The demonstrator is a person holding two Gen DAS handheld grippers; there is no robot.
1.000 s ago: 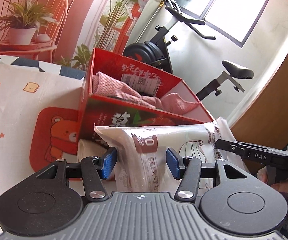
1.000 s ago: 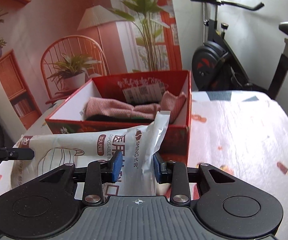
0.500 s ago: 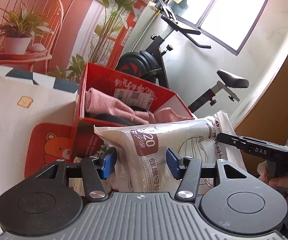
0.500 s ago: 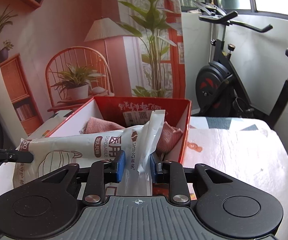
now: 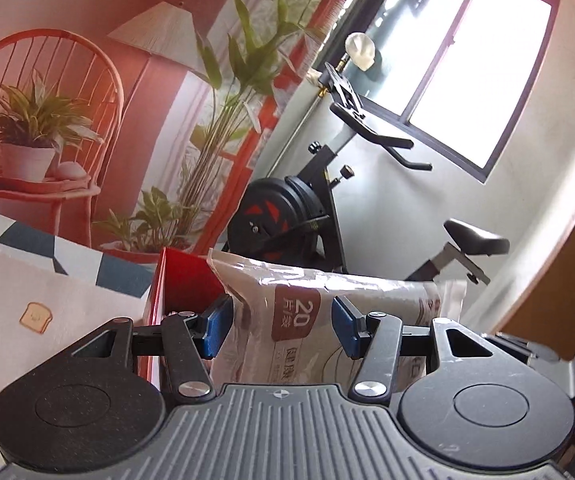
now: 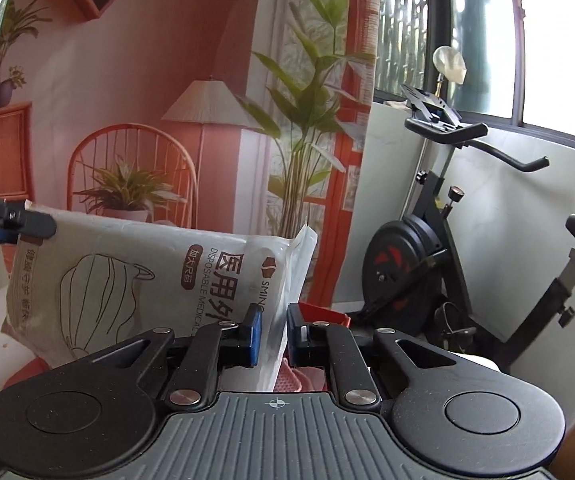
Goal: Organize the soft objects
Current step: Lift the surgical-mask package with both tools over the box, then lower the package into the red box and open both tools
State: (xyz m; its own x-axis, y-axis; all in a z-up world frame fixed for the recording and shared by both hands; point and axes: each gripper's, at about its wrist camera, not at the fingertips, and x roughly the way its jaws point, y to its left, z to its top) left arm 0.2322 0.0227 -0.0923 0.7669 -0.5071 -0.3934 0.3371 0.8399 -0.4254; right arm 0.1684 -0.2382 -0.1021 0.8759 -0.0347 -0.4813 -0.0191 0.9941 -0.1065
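A soft white plastic pack of disposable masks [image 5: 307,320] [image 6: 135,276] is held in the air between both grippers. My left gripper [image 5: 281,330] is shut on one end of the pack. My right gripper [image 6: 274,334] is shut on the flat sealed edge at the other end. The left gripper's tip also shows in the right wrist view [image 6: 11,226] at the pack's far corner. A red cardboard box [image 5: 185,280] [image 6: 323,314] sits just below and behind the pack; its inside is mostly hidden.
A patterned tablecloth [image 5: 47,292] covers the table at the left. An exercise bike [image 5: 299,220] [image 6: 427,268] stands behind the table. A printed backdrop with a chair and plants [image 6: 135,184] fills the back wall.
Both grippers have lifted the mask pack well up and tilted upward. The red box and its pink cloth have dropped almost out of view below the pack.
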